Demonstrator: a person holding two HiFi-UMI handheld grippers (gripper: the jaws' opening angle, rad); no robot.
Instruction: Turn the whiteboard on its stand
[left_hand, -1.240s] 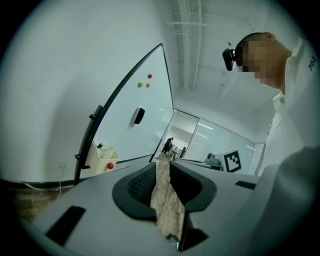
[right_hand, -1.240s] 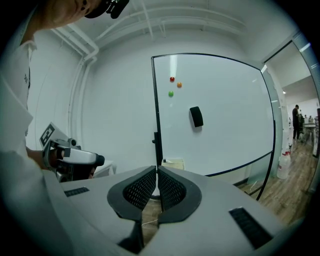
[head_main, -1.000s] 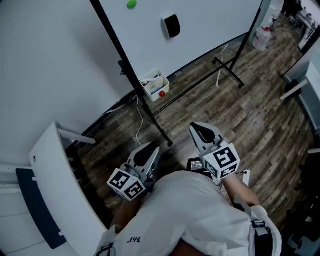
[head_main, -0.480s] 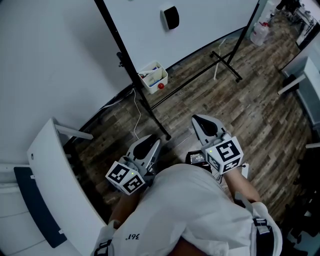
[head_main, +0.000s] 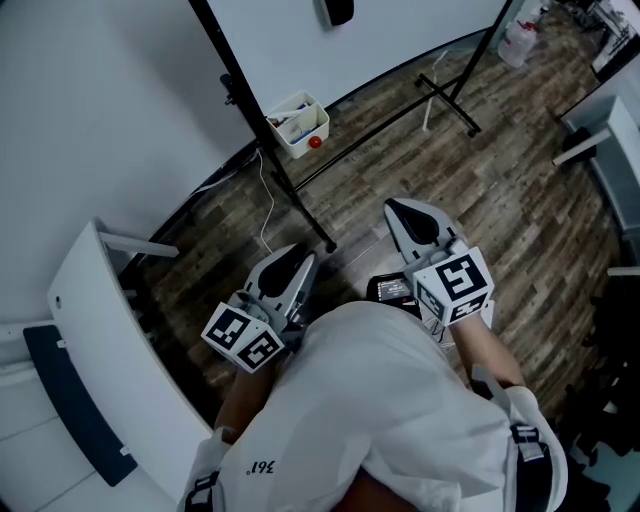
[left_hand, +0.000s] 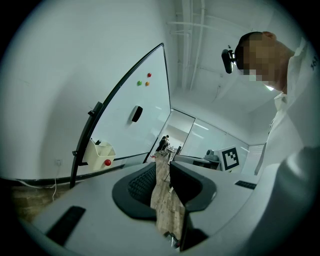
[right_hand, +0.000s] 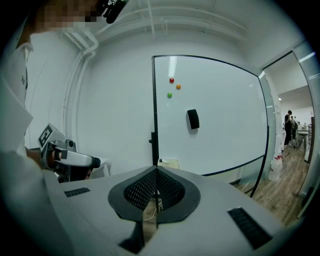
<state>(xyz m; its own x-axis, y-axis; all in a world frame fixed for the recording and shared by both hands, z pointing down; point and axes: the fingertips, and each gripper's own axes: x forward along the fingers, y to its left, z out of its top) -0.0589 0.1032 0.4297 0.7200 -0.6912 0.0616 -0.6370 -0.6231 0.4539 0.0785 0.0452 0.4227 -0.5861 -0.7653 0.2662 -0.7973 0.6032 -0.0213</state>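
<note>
here, shirt (head_main: 380, 400) print reads "361"; whiteboard (head_main: 420, 35) stands ahead.

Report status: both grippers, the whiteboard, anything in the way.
Left gripper open, empty. Right gripper shut, empty. Whiteboard upright on its stand, both grippers short of it. White bin on the near post; cable on the floor below.

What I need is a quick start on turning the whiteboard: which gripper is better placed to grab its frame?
Probably the left gripper: its jaws stand apart and it sits nearer the black side post. The right gripper lines up with that post but looks shut. Neither touches it.
</note>
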